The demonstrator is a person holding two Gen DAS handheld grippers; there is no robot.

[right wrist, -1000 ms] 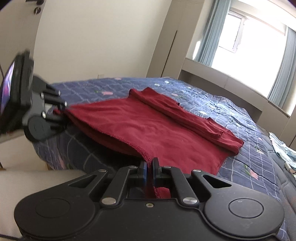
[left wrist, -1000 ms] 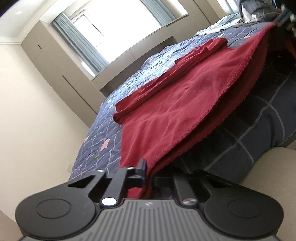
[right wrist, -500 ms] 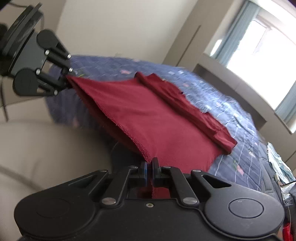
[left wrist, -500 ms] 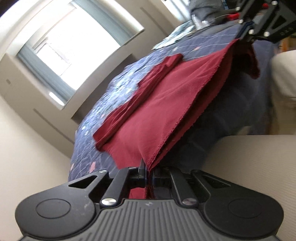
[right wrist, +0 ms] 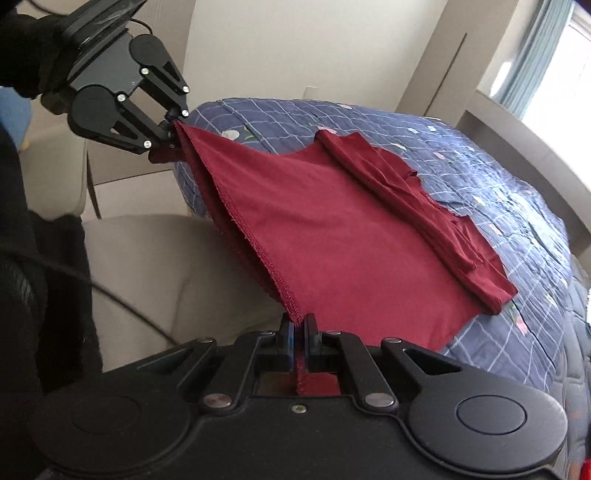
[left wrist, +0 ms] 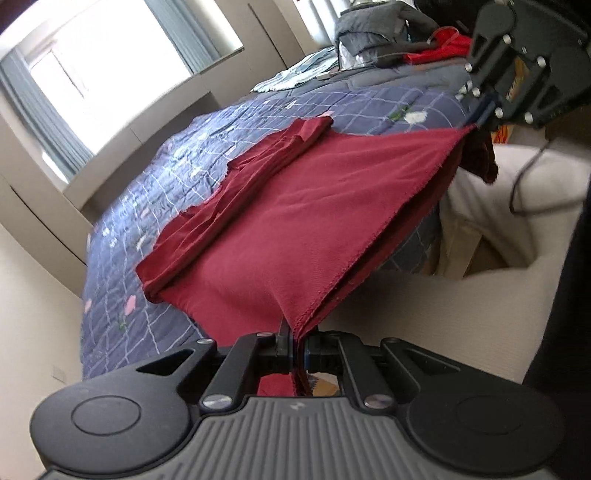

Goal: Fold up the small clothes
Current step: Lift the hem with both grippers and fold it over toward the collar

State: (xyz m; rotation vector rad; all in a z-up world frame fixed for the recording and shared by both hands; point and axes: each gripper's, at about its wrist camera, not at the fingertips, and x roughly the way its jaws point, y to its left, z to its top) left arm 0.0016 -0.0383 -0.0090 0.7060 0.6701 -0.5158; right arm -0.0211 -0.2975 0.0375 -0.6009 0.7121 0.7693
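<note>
A dark red garment [left wrist: 295,218] lies partly on the blue patterned bed [left wrist: 177,177], its far part folded into a strip. Its near hem is lifted off the bed edge and stretched taut between both grippers. My left gripper [left wrist: 295,343] is shut on one hem corner; it shows in the right wrist view [right wrist: 171,123] at upper left. My right gripper [right wrist: 298,332] is shut on the other hem corner of the garment [right wrist: 351,229]; it shows in the left wrist view [left wrist: 480,118] at upper right.
A beige upholstered seat [right wrist: 177,266] sits below the stretched hem, beside the bed [right wrist: 480,162]. A pile of grey and red clothes [left wrist: 399,33] lies at the bed's far end. A black cable [right wrist: 122,299] crosses the seat. A window is behind the bed.
Both grippers have risen and pulled back from the bed, lifting the hem higher and drawing it taut over the seat. Both stay shut on the garment.
</note>
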